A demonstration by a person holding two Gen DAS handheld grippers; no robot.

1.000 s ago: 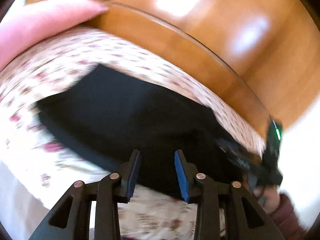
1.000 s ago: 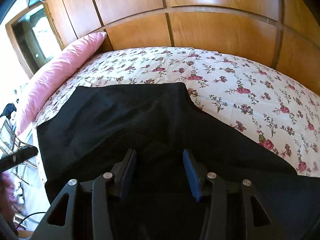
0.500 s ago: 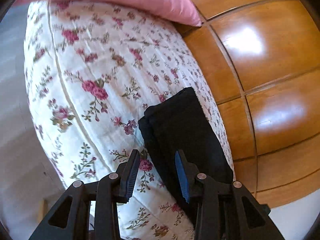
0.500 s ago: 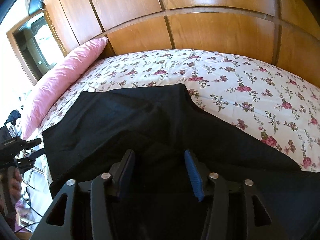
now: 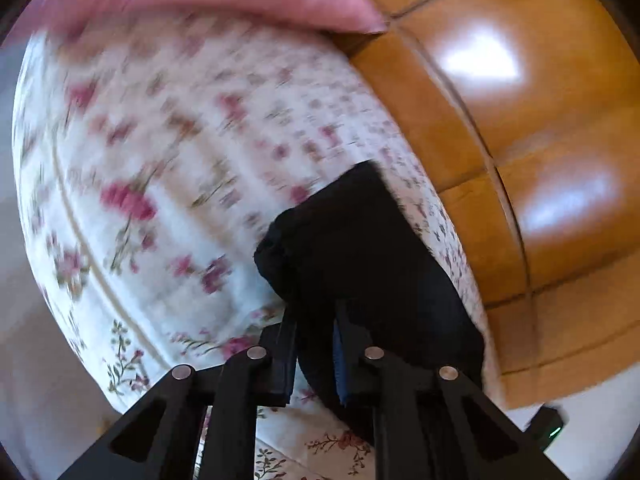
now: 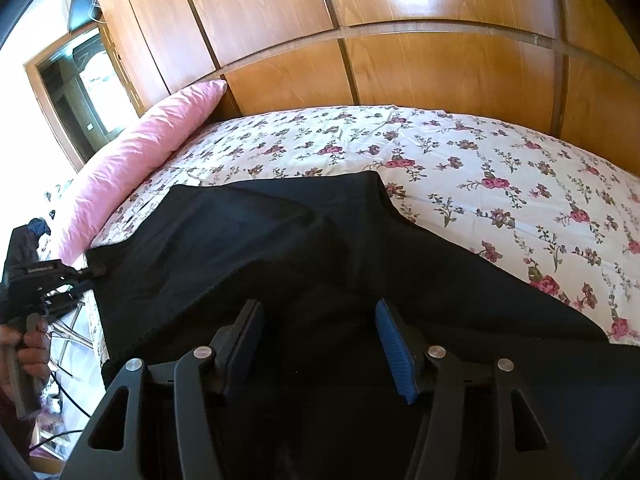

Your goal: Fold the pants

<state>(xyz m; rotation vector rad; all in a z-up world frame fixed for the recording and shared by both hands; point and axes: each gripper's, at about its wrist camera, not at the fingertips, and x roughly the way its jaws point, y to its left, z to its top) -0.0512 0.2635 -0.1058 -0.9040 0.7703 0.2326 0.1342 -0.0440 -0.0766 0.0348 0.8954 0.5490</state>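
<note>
Lying on a floral bedsheet [image 6: 460, 160] beside wood panelling [image 6: 420, 72], black pants [image 6: 280, 240].

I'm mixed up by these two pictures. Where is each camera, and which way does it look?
Left wrist: rides on the left tool, looking down its fingers at the bed's edge; the tool is closing on the black pants.
Right wrist: rides on the right tool, looking across the bed toward the wooden wall; its fingers are opening over the pants; a hand shows.
Shared: pants, bed, pink pillow.
</note>
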